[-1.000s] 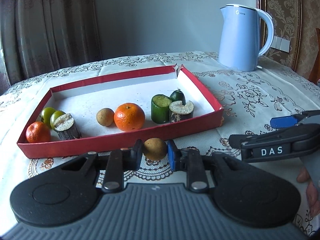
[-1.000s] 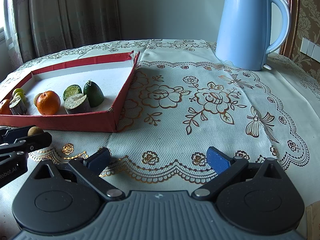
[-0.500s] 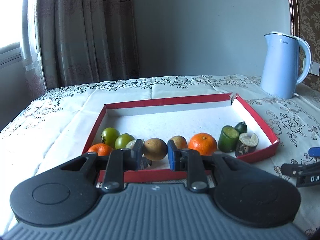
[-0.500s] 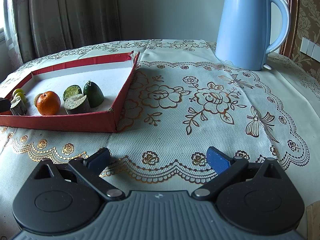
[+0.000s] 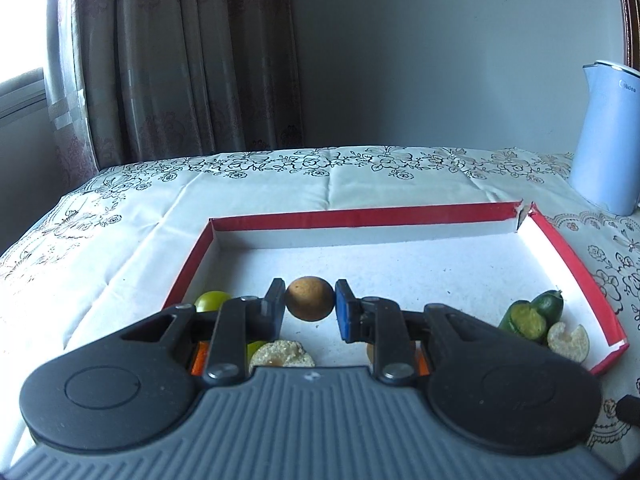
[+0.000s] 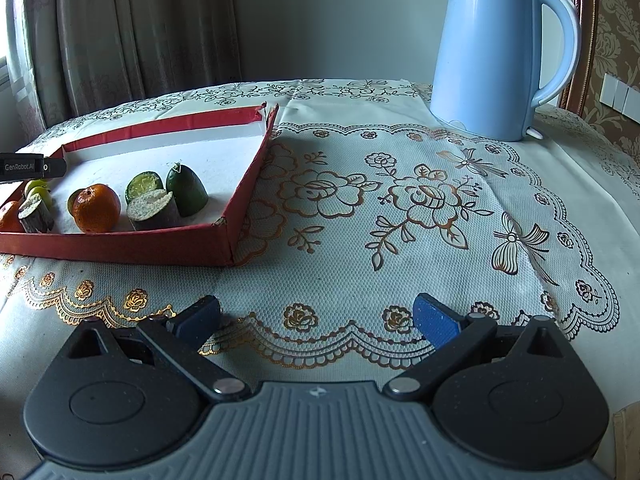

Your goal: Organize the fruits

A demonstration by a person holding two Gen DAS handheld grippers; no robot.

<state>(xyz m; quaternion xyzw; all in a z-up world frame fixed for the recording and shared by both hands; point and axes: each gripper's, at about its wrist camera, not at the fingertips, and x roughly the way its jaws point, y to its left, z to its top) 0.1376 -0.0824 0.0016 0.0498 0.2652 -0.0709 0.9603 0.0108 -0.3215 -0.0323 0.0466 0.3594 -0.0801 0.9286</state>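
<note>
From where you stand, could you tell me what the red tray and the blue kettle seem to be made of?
The red tray looks like cardboard: matte red outside, white inside, with a torn far corner showing a pale paper edge. The blue kettle looks like smooth, semi-gloss plastic, with soft highlights along its body and moulded handle; a metal liner inside cannot be ruled out.

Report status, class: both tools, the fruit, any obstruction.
Left tool shut on brown round fruit, above red tray. Right tool open, empty, over tablecloth. No obstruction visible.

Left wrist over red tray (image 5: 404,214); right wrist beside; shared.
</note>
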